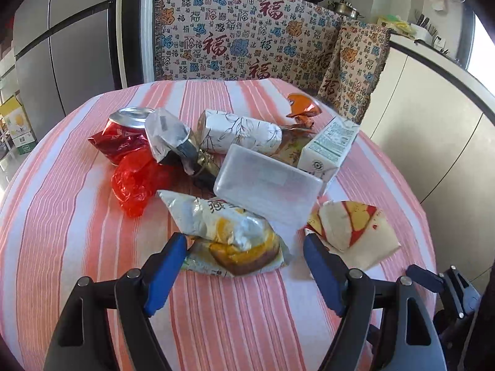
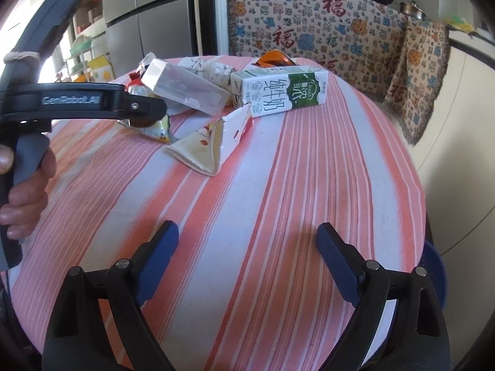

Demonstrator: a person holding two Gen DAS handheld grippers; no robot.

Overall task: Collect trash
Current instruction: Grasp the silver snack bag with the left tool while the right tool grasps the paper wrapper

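Observation:
A pile of trash lies on the striped table [image 1: 77, 216]. My left gripper [image 1: 246, 244] is open, its blue fingers either side of a silver and yellow snack bag [image 1: 225, 232]. Behind it are a clear plastic box [image 1: 266, 188], a milk carton [image 1: 328, 145], a red plastic bag [image 1: 136, 182], a crushed red can [image 1: 123, 130] and a white wrapped roll [image 1: 244, 130]. A crumpled paper wrapper [image 1: 352, 232] lies to the right. My right gripper [image 2: 247, 241] is open and empty over bare cloth, short of the paper wrapper [image 2: 210, 145] and milk carton [image 2: 278, 92].
A patterned cloth [image 1: 241, 34] covers a chair behind the table. A fridge [image 1: 62, 37] stands at the left and white cabinets [image 1: 433, 108] at the right. The left gripper's handle and the hand holding it [image 2: 27, 167] fill the left of the right wrist view.

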